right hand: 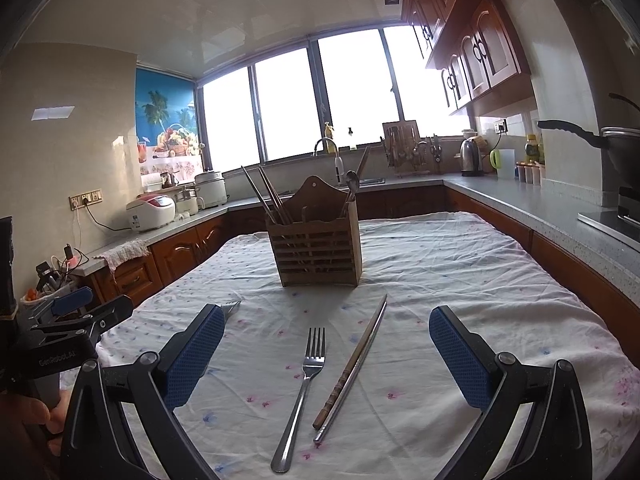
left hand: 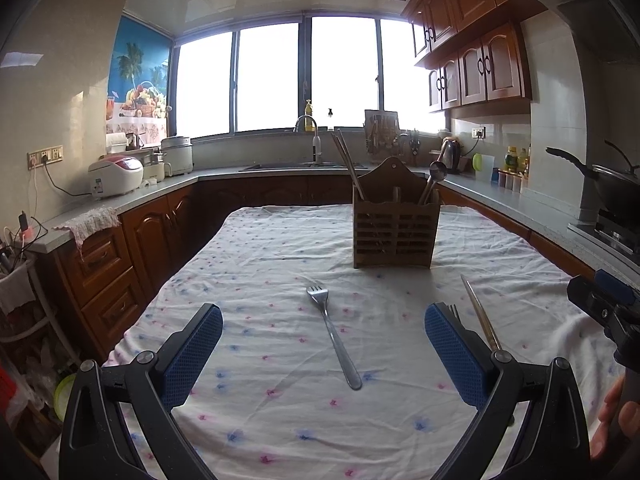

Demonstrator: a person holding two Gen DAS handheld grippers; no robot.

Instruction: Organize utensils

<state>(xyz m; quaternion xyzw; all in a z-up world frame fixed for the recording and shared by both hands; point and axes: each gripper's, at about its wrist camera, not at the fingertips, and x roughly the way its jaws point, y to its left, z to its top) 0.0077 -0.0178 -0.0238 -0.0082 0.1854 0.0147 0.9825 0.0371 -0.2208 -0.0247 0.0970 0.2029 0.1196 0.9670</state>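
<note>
A wooden slatted utensil holder stands on the cloth-covered table and holds chopsticks and a metal spoon. In the left wrist view a steel fork lies between the fingers of my open, empty left gripper. A second fork peeks out behind its right finger, beside a pair of chopsticks. In the right wrist view my open, empty right gripper frames that fork and the chopsticks. The first fork's tines show by the left finger.
The table carries a white floral cloth. Counters with wooden cabinets run around it: a rice cooker at left, a sink at the back, a kettle and a wok at right.
</note>
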